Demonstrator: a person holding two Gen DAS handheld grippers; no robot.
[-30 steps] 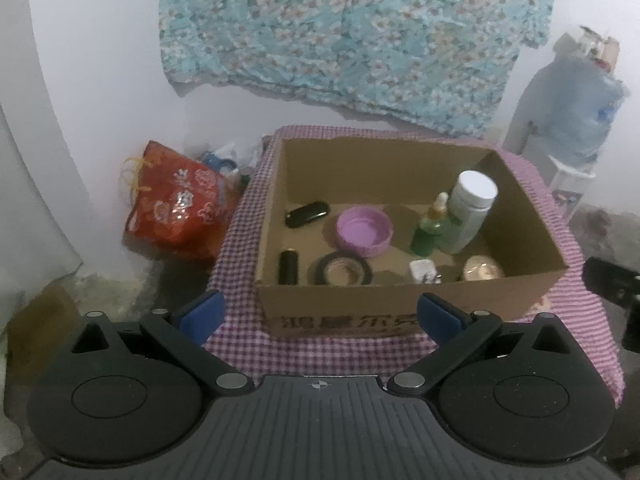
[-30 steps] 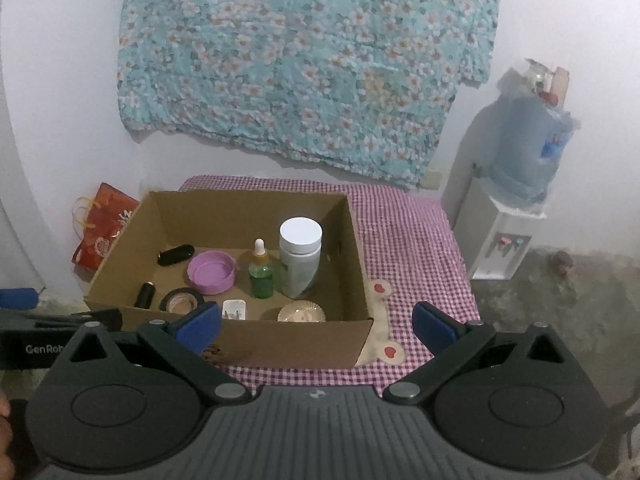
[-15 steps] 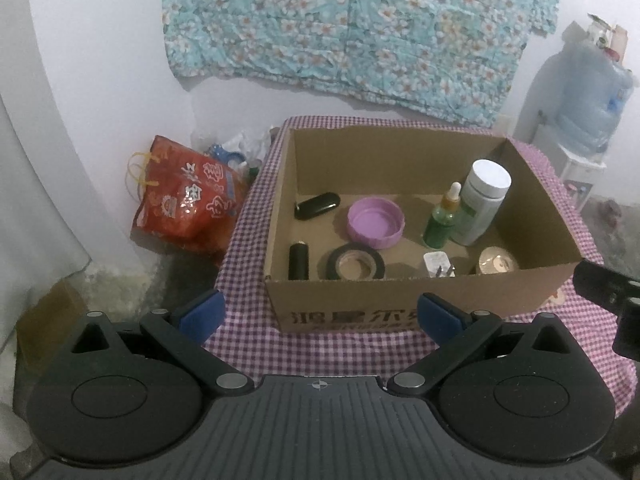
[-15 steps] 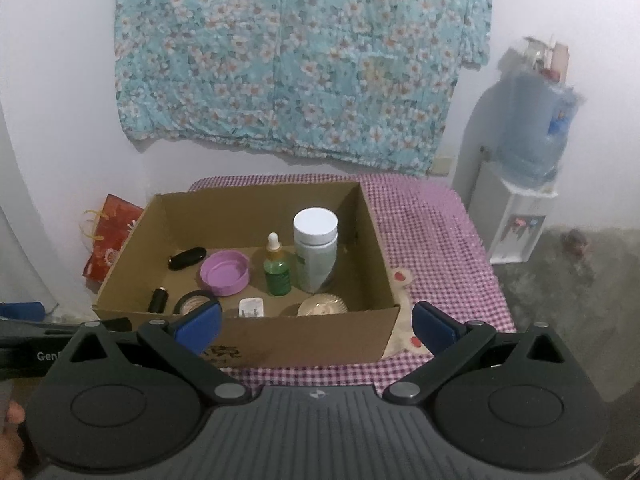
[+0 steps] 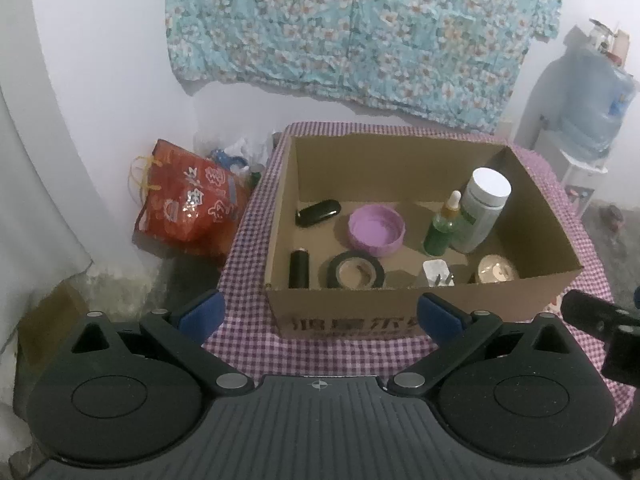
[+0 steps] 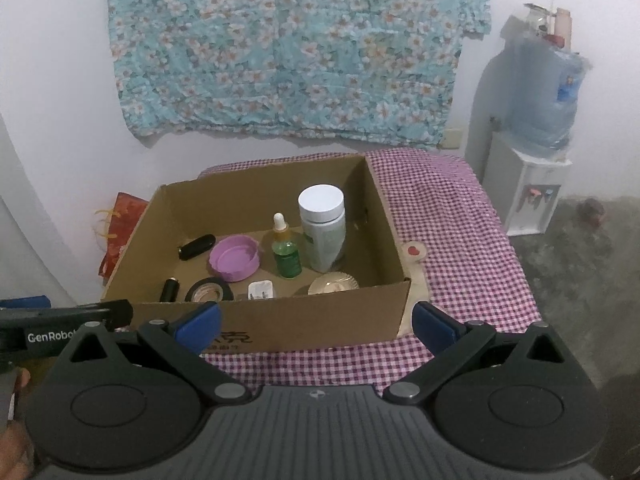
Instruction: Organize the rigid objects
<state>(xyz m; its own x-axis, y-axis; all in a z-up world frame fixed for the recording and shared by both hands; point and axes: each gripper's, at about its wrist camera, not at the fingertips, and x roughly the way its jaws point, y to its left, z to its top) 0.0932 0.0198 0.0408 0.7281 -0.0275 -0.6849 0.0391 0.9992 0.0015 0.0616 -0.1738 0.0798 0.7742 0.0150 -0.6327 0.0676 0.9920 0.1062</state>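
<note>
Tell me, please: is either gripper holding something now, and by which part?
Nothing is held. The left gripper and the right gripper are both open and empty, short of the cardboard box.

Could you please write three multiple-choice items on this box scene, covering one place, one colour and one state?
1. Where does the green dropper bottle stand?
A. beside the white-capped jar
B. outside the cardboard box
C. on the tape roll

2. What colour is the round lid?
A. red
B. purple
C. yellow

3. How are the right gripper fingers?
A. shut on the jar
B. shut, empty
C. open, empty

Answers: 1 A, they stand side by side inside the box; 2 B, it shows purple; 3 C, the blue fingers are spread wide with nothing between them.
</note>
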